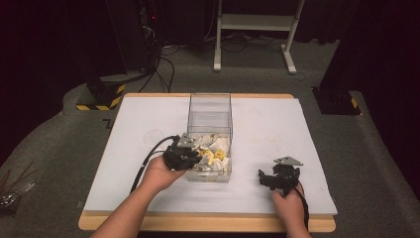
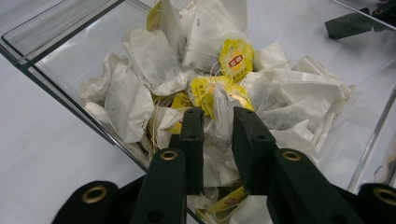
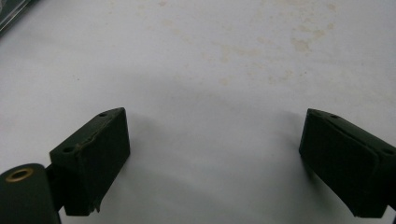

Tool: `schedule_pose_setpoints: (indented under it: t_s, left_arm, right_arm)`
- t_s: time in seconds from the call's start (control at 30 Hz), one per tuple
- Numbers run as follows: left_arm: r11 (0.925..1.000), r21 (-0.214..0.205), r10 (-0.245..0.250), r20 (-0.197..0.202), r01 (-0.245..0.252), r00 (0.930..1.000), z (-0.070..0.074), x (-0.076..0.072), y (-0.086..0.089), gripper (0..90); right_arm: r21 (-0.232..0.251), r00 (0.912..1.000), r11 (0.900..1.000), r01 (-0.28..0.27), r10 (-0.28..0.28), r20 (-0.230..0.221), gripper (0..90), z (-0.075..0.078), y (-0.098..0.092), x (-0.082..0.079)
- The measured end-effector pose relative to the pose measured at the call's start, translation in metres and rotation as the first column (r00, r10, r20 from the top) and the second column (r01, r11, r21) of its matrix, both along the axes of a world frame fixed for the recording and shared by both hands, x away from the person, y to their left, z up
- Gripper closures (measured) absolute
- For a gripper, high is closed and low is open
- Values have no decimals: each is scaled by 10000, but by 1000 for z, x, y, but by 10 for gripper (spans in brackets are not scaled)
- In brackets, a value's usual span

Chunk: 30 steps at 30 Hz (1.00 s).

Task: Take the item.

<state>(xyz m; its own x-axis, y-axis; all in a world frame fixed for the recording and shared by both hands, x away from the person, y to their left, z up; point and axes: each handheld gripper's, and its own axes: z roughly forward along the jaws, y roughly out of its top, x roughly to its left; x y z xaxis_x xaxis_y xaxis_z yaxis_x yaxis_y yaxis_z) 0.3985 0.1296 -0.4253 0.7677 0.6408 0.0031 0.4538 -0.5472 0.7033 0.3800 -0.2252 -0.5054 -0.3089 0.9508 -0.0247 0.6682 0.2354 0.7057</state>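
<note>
Nearest the person's edge of the counter [image 1: 148,198], the right gripper [image 1: 267,179] sits low over the bare white surface, well to the right of the clear box [image 1: 210,119], held by the right hand [image 1: 288,201]; in the right gripper view [image 3: 215,158] its jaws stand wide apart with only stained white surface between them. A little farther in, the left hand [image 1: 157,174] holds the left gripper [image 1: 195,157] over the near left corner of the clear box, its jaws reaching in over the rim. In the left gripper view [image 2: 218,126] the jaws stand narrow, pinched on a white tea bag [image 2: 222,114] at the top of the heap of tea bags [image 2: 140,88] with yellow tags [image 2: 236,59] that fills the near end of the box. The far end of the clear box looks empty. Beyond the counter's far edge, grey carpet [image 1: 257,79] carries a white frame [image 1: 255,22] and black cables [image 1: 163,69].
</note>
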Motion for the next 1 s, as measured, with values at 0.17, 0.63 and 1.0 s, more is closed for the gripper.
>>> schedule_pose_setpoints:
  t_s: [0.17,0.63,1.0]
  left_arm:
    - [9997,136,-205,-36,205,9998,-2,-2,-3,801]
    - [9991,-385,-160,197,167,9997,-2,-6,0,880]
    - [9955,-949,-23,556,75,9985,0,-12,8,883]
  right_arm:
    - [-1,10000,10000,-2,2,0,84,0,0,0]
    - [4,10000,10000,3,-3,-3,84,0,0,0]
    - [-3,10000,10000,2,-2,1,84,0,0,0]
